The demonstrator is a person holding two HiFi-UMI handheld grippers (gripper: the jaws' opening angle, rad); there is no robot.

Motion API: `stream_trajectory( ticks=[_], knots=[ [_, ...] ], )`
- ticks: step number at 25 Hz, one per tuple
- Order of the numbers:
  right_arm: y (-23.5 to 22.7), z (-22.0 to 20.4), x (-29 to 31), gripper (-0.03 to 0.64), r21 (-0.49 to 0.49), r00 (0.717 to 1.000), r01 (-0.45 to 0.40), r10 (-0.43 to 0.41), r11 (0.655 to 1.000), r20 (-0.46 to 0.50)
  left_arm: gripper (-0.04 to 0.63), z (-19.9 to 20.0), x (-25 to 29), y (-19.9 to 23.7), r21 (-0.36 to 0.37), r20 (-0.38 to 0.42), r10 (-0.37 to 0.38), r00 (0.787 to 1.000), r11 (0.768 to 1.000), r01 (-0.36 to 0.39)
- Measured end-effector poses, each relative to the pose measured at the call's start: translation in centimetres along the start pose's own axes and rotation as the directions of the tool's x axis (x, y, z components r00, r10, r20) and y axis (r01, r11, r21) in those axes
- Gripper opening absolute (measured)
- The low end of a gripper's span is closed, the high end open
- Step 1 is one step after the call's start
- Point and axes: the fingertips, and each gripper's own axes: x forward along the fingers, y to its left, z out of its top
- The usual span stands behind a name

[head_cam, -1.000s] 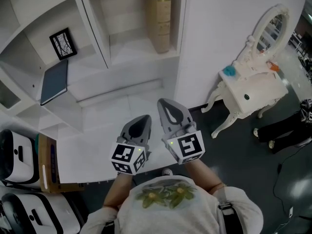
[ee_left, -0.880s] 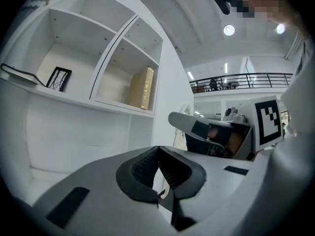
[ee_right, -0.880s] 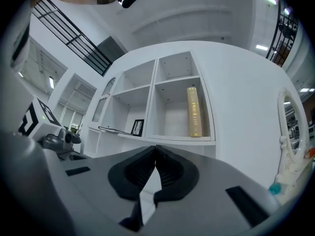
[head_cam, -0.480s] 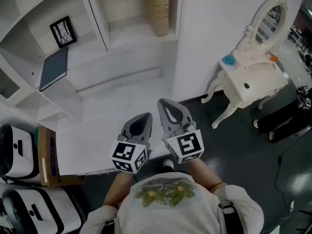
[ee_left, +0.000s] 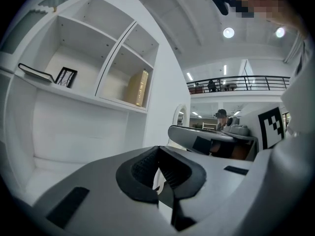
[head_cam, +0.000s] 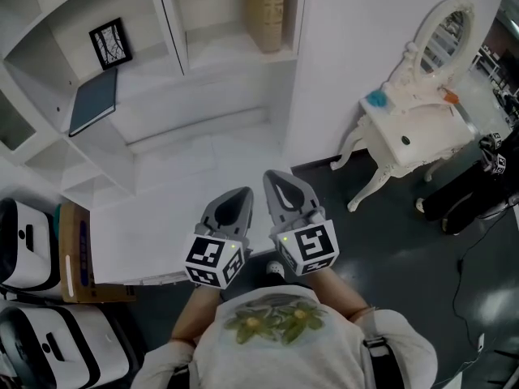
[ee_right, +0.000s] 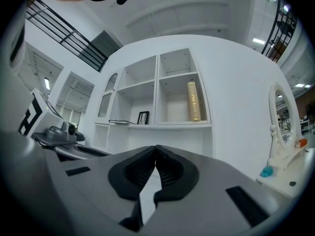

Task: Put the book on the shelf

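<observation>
Down by the person's chest, both tongs sit side by side: the left gripper [head_cam: 235, 199] and the right gripper [head_cam: 278, 177], each with its jaws pressed together and nothing between them. Nobody's carrying anything!

Look up at the white shelf unit [head_cam: 174, 23] ahead of them. A tan book [head_cam: 265, 10] stands upright in the right-hand compartment, long axis vertical. It's well apart from both tongs and almost straight out beyond the right gripper's nose, so that hand is a shade nearer if the book needs a touch.

Over in the left compartment a dark flat book [head_cam: 91, 102] lies on its cover, just beside a small picture frame [head_cam: 111, 44], off toward the left gripper's side.

My read: if the tan one is the book in question, it's shelved and the job looks done. If it's the dark one, that sits on a shelf too.
</observation>
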Motion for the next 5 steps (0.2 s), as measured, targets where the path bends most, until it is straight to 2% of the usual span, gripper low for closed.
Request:
stream_trajectory(
  ticks=[5],
  knots=[
    [0.96,-0.38,-0.82,0.031,0.002,1.000,-0.005,0.005,1.000,-0.016,0.028,-0.23,-0.95,-0.46,-0.003,0.002,-0.002,1.000,1.000,0.002]
  ],
)
